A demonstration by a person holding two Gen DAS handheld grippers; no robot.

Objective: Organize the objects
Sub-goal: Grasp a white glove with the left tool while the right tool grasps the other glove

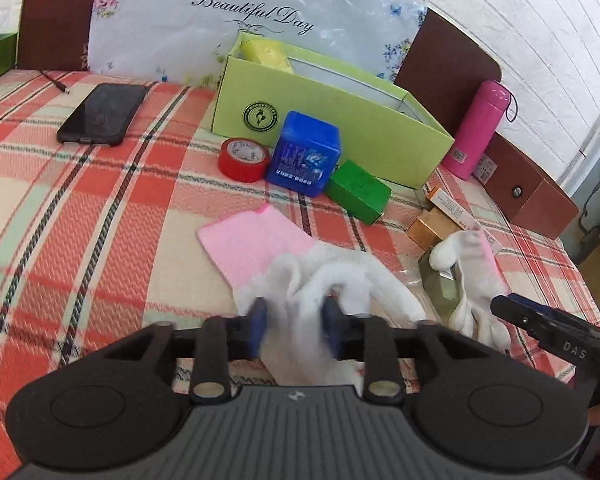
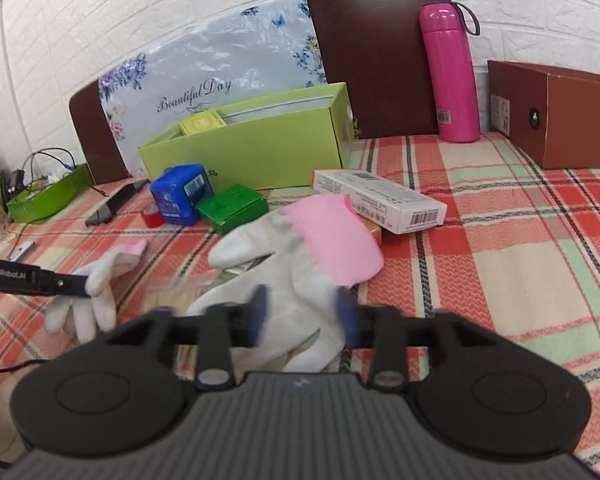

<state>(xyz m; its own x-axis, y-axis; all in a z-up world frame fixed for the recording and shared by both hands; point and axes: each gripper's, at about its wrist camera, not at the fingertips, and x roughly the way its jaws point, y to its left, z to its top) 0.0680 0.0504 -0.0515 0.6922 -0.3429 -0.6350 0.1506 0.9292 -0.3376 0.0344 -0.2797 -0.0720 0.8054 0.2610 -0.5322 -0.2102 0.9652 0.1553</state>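
Blue-padded fingers (image 1: 260, 316) of the left gripper (image 1: 294, 318) are parted around one white knit glove with a pink cuff (image 1: 300, 268) on the checked bedspread (image 1: 80, 220) — no squeeze is seen; the right gripper (image 2: 302, 312) is likewise spread around the second white, pink-cuffed glove (image 2: 300, 256). If closed shallowly, loose fabric could be slipped — or bunched.

- Left wrist view: sits low behind the left tongs (image 1: 294, 322), angled down across the plaid bed cover (image 1: 80, 220), facing the headboard; very near one white-and-pink glove (image 1: 300, 264).
- Right wrist view: same low seat behind the right tongs (image 2: 302, 314), close over the other glove (image 2: 296, 264), facing the white brick wall (image 2: 180, 8).
- Shared: green open box (image 1: 340, 128), blue tub (image 1: 304, 152), pink flask (image 2: 450, 72); each view catches the opposite tongs at its edge.
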